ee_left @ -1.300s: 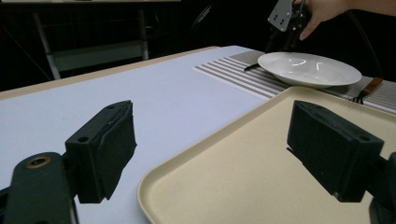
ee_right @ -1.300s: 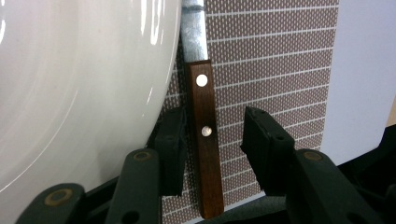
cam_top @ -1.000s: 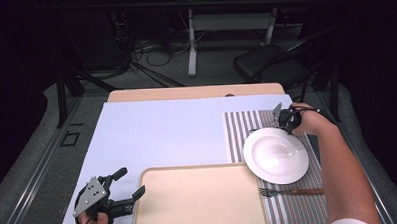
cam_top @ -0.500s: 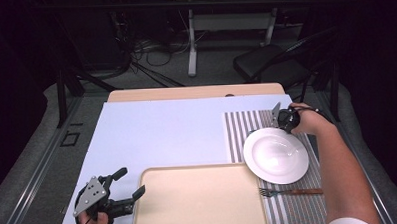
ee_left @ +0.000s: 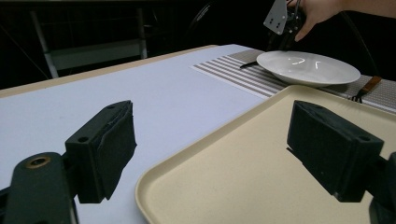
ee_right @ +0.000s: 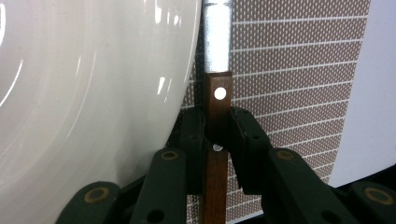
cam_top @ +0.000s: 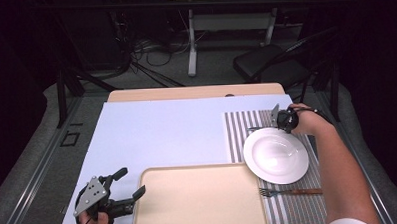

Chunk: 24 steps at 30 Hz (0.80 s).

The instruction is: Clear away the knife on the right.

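A knife with a brown wooden handle and a steel blade lies on the striped placemat, right beside the white plate. My right gripper has just been closing, and its pads now press the handle from both sides. In the high view that gripper sits at the plate's far edge, with the blade's tip poking out to its left. My left gripper rests open at the near left corner, its jaws straddling the corner of the beige tray with nothing between them.
A wood-handled fork lies on the placemat just in front of the plate. The tray fills the near middle. A pale board covers the table. A dark chair stands behind the table.
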### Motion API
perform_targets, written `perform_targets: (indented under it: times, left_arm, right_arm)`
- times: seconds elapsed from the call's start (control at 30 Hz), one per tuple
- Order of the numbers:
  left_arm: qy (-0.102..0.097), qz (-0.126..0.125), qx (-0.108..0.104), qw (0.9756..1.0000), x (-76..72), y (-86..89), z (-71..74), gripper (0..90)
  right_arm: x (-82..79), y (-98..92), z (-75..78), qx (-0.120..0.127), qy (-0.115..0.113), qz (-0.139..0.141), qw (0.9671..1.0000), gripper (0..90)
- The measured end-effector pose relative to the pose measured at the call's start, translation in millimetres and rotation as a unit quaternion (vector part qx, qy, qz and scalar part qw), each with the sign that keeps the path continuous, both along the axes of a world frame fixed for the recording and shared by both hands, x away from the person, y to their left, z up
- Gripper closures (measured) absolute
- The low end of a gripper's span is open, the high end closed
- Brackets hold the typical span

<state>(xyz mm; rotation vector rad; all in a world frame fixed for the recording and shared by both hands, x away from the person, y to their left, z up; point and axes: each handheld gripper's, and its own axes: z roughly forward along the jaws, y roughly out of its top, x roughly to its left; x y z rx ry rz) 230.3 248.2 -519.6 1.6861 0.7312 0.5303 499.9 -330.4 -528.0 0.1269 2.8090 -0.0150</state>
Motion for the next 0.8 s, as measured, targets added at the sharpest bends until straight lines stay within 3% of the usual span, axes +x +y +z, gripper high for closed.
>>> perform_targets:
  times: [0.33,0.43,0.8]
  left_arm:
    - [-0.001,-0.001,-0.001,1.0000,0.7,0.1,-0.2,15.6]
    - [-0.001,-0.001,0.000,1.0000,0.9,0.2,-0.2,15.6]
    - [0.000,0.000,0.000,1.0000,0.6,0.7,-0.2,15.6]
  right_arm:
    - [-1.2,1.4,0.9,-0.009,-0.002,-0.003,1.0000,76.8]
    - [-1.7,1.0,-0.2,0.005,-0.005,-0.003,1.0000,76.9]
    - [-2.7,0.7,4.8,0.008,-0.001,-0.010,0.9999,77.1]
